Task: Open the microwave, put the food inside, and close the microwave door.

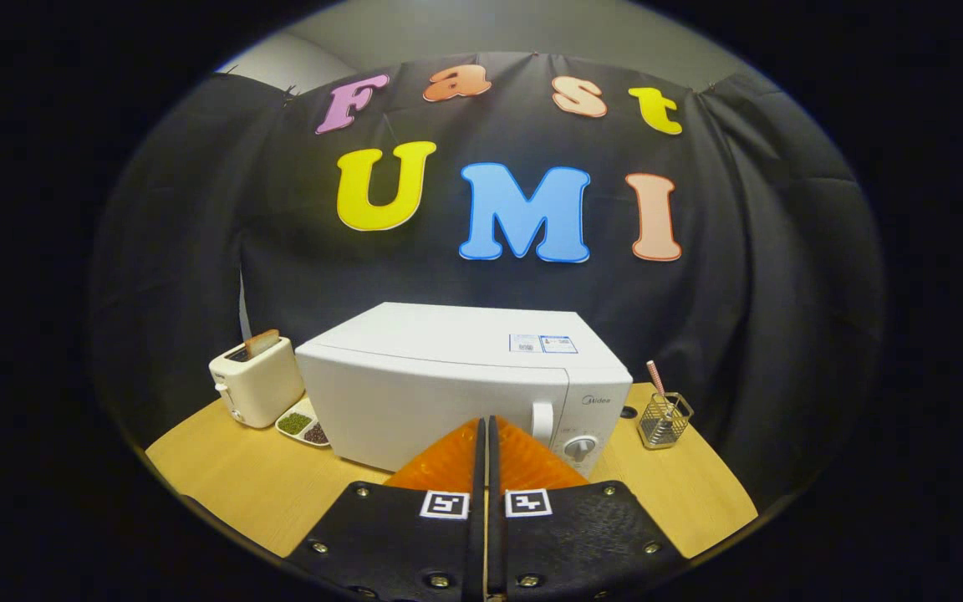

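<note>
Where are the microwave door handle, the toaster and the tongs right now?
microwave door handle [542, 420]: gripper view, middle of the white handle.
toaster [260, 386]: gripper view, its front side, left of the microwave.
tongs [486, 428]: gripper view, fingertips, closed together with nothing between them, just before the microwave door.

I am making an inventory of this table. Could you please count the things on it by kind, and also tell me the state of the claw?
Kitchen appliances: 2, the white microwave with its door shut, and the toaster holding a slice of bread
Divided snack dish: 1
Wire holder: 1
Total: 4
The claw is shut and holds nothing, just in front of the microwave.
</note>
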`<state>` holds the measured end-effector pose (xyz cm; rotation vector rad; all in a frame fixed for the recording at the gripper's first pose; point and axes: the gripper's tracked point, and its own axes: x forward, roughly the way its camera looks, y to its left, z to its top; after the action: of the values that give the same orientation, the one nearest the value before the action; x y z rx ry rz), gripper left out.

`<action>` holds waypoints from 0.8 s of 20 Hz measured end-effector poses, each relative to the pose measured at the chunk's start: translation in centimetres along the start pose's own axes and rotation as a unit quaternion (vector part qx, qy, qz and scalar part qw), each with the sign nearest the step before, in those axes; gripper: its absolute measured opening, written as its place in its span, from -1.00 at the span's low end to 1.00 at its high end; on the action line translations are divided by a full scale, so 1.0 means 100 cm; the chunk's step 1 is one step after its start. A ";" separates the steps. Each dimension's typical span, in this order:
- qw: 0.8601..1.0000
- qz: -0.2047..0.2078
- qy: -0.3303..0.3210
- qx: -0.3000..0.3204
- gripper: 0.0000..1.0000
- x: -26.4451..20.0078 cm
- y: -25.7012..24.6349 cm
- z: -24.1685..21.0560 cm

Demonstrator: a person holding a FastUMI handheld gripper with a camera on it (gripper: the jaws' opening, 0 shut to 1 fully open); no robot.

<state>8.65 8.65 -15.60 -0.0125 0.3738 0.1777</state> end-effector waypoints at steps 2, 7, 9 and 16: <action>1.000 0.006 -0.011 0.003 -0.95 -0.024 0.005 0.008; 0.999 0.001 -0.020 0.033 -0.51 -0.075 0.002 0.009; 0.999 -0.003 -0.031 0.038 -0.29 -0.091 0.000 0.011; 0.997 -0.028 -0.066 0.028 0.96 -0.131 -0.013 0.018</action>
<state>-2.52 5.23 -9.19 0.0441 0.2465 0.1109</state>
